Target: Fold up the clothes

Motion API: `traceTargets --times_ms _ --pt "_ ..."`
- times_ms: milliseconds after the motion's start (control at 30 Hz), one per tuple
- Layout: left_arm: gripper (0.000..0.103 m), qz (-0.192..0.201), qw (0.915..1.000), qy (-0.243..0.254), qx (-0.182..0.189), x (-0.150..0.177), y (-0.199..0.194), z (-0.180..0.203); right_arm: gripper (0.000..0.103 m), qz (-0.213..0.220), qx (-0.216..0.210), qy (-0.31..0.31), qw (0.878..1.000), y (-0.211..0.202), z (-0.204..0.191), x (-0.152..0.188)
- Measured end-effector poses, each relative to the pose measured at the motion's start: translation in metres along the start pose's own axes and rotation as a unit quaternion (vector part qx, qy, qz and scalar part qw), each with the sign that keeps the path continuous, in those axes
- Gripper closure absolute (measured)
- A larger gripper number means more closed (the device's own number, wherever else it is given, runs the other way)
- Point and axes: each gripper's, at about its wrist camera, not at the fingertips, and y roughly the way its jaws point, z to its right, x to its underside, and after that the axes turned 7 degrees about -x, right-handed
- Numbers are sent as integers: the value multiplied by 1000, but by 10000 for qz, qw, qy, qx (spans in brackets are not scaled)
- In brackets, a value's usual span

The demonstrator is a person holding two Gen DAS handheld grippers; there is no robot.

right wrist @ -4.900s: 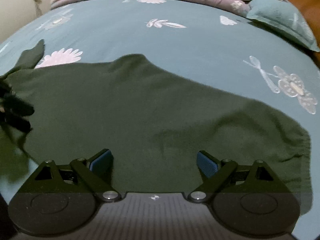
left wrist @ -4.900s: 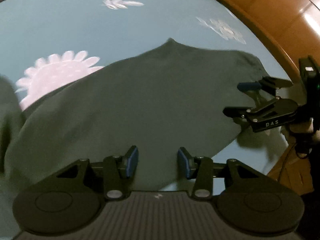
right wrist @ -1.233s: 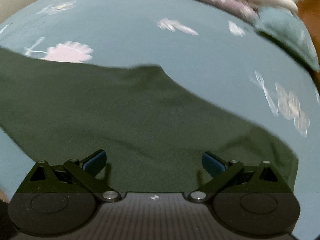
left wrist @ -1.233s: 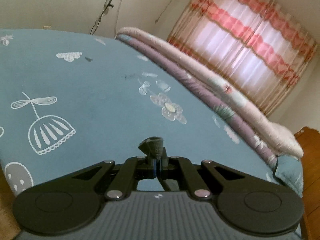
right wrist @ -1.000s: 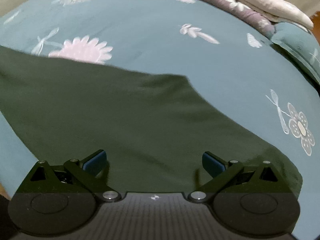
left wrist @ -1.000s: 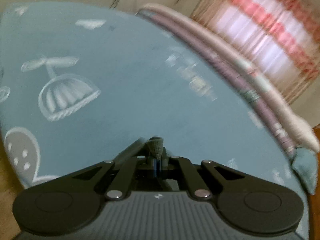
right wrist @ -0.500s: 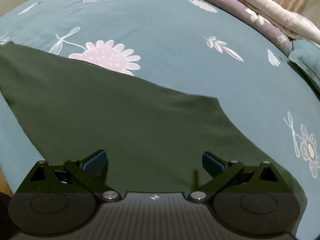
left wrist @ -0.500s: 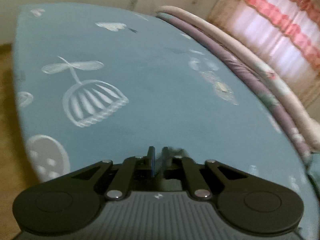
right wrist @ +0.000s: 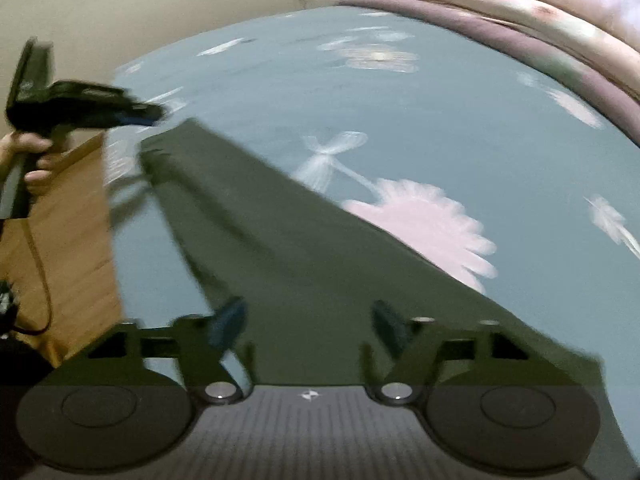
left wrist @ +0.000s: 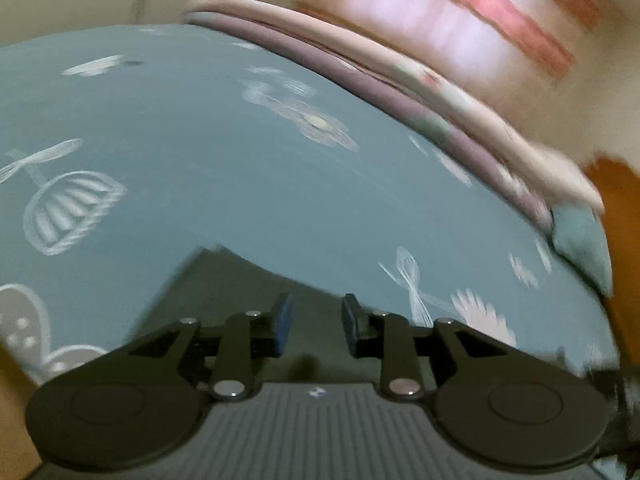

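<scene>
1. Garment, dark green, lies flat on the blue bedsheet.
2. Left gripper, jaws just parted, holds nothing; the released corner may spring back.
3. Right gripper, jaws just narrowing, grips nothing; a shallow pinch may drag the fold askew.

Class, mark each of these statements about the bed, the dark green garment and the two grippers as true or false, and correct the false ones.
1. The dark green garment lies on a blue patterned bedsheet. True.
2. The left gripper is clamped on a fold of the garment. False: its jaws stand apart with nothing pinched; they have just been opening.
3. A pink flower print shows beside the garment's edge. True.
4. The right gripper is fully shut. False: its jaws stand apart above the cloth; they have just been closing.
5. The garment is bright red. False: it is dark green.
</scene>
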Motion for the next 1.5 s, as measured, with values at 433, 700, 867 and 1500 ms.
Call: traceTargets --times_ms 433,700,867,1500 --pt "66 -265 9990 183 -294 17 -10 -9 62 -316 -902 -1225 9879 51 -61 -31" --pt "64 -498 9953 804 218 28 -3 23 80 -690 -409 -1743 9814 88 -61 -35" --pt "58 -570 9870 1405 523 37 -5 47 83 -597 -439 -1547 9852 85 -54 -37" --pt "52 -727 9913 969 510 41 6 29 87 -639 -1307 -1080 9834 79 -38 -50"
